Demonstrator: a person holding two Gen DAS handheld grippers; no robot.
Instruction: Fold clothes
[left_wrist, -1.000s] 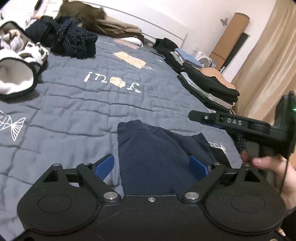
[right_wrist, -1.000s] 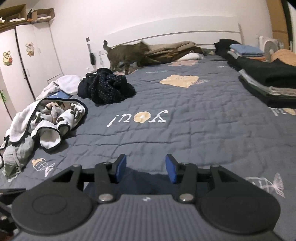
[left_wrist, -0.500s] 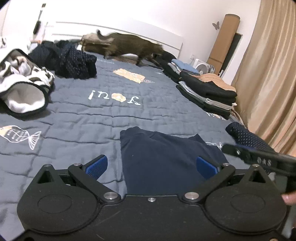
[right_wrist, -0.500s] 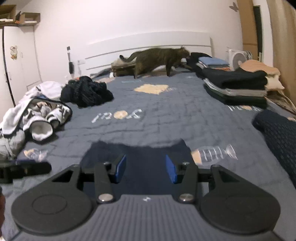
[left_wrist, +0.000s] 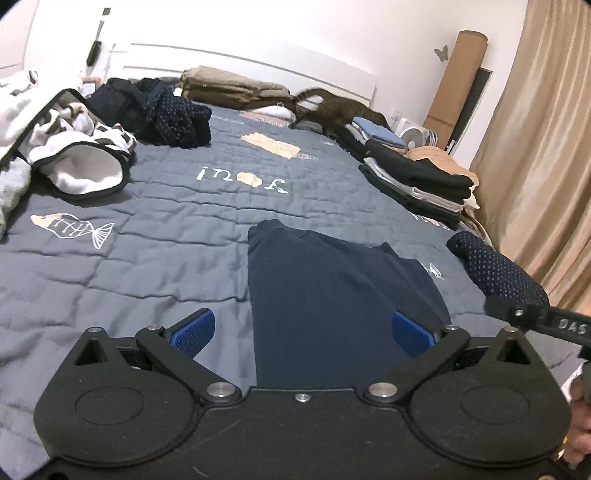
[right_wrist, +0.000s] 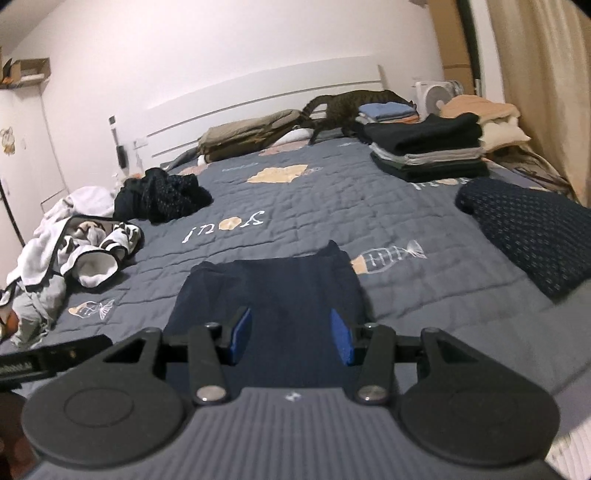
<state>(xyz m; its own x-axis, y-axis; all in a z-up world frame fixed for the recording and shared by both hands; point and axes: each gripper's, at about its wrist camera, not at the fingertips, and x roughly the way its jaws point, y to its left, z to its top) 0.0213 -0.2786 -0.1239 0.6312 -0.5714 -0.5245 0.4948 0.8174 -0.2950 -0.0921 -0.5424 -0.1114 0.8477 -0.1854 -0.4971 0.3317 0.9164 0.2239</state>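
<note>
**Both grippers clear of the folded navy garment**

Fingers on my left gripper (left_wrist: 302, 330) are spread as wide as they go after just opening further, with nothing pinched; the navy garment (left_wrist: 332, 291) lies flat on the quilt (left_wrist: 166, 221) beneath and beyond them, its left edge falling between the two blue pads. My right gripper (right_wrist: 291, 338) has its jaws parted about halfway, empty too, hanging over the near end of the same garment (right_wrist: 273, 291), and I see no cloth caught between its pads.

From the left wrist view, the right gripper's black finger juts in at the right edge, just in front of a dotted navy piece (left_wrist: 495, 266) lying to the garment's right.

Further off on the right side of the bed I have a stack of folded clothes (right_wrist: 428, 147), and a tabby cat (right_wrist: 351, 105) stands at the far end by the headboard. On the left lie a crumpled dark dotted heap (right_wrist: 162, 195) and a pile of white, black-trimmed laundry (right_wrist: 81, 243), unfolded.
</note>
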